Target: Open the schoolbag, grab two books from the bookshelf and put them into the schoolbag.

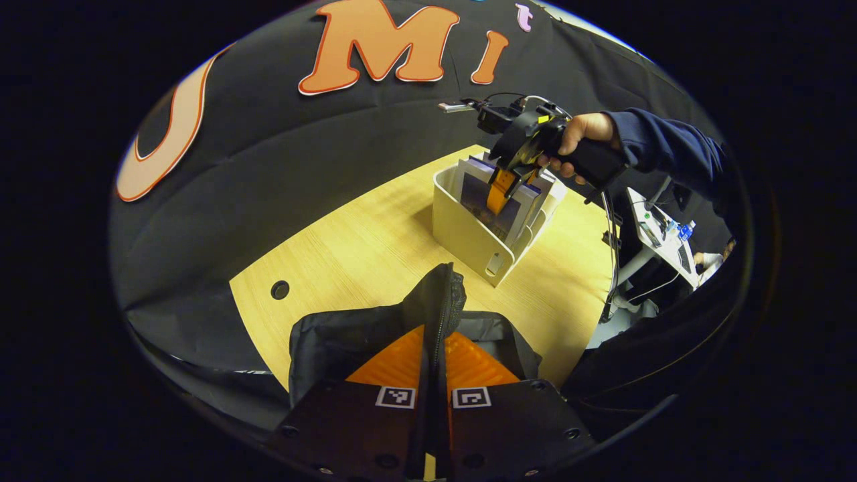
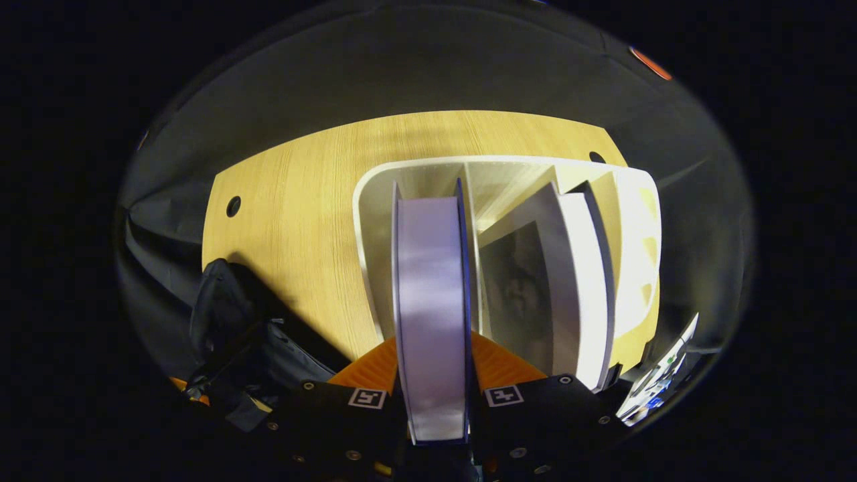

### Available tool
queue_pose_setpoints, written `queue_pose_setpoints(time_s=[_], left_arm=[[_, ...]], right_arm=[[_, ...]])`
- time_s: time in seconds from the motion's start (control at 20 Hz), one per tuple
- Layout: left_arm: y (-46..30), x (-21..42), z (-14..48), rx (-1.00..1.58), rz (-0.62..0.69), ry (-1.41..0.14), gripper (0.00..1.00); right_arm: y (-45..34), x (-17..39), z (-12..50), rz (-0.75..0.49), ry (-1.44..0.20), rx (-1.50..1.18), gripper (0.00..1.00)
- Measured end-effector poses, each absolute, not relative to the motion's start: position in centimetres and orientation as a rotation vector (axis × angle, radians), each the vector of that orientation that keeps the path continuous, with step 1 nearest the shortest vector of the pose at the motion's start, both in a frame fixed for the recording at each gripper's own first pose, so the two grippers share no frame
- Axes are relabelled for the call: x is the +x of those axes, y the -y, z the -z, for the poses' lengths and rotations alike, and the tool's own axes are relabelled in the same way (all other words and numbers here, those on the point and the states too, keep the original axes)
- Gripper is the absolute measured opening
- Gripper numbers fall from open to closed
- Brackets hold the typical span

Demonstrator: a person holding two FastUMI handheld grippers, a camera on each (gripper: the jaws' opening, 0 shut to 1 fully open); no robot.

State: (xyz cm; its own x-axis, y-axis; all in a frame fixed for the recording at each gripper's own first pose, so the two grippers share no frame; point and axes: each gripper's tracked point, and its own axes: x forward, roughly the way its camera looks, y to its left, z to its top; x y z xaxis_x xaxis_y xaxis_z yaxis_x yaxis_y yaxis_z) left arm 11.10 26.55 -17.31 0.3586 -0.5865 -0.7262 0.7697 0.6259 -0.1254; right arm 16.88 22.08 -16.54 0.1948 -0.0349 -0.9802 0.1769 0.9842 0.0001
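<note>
My right tongs (image 2: 434,395) pinch the top edge of a stiff, smooth-covered lavender book (image 2: 432,301) standing in the white plastic bookshelf bin (image 1: 469,234); it may slip. My left tongs (image 1: 434,375) hold the soft black schoolbag's (image 1: 348,335) flap on the near worktop (image 1: 361,254)

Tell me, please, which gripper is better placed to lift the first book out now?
Right. The right gripper is shut on a book in the bookshelf; the left gripper is pinching the schoolbag.
</note>
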Motion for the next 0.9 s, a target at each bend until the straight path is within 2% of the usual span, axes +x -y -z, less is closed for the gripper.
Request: queue_pose_setpoints(time_s=[0.3, 0.8, 0.9], left_arm=[[-26.1, 10.7, 17.5, 0.213, 0.880, -0.828, 0.06], [-25.6, 11.2, 16.8, 0.189, 0.876, -0.760, 0.06], [-25.8, 11.5, 16.5, 0.205, 0.879, -0.747, 0.10]], right_arm=[[-20.8, 13.9, 11.2, 0.093, -1.283, 0.186, 0.38], [-20.9, 4.2, 5.2, 0.042, -1.112, 0.462, 0.36], [-21.2, 3.5, 4.4, 0.023, -1.074, 0.493, 0.36]])
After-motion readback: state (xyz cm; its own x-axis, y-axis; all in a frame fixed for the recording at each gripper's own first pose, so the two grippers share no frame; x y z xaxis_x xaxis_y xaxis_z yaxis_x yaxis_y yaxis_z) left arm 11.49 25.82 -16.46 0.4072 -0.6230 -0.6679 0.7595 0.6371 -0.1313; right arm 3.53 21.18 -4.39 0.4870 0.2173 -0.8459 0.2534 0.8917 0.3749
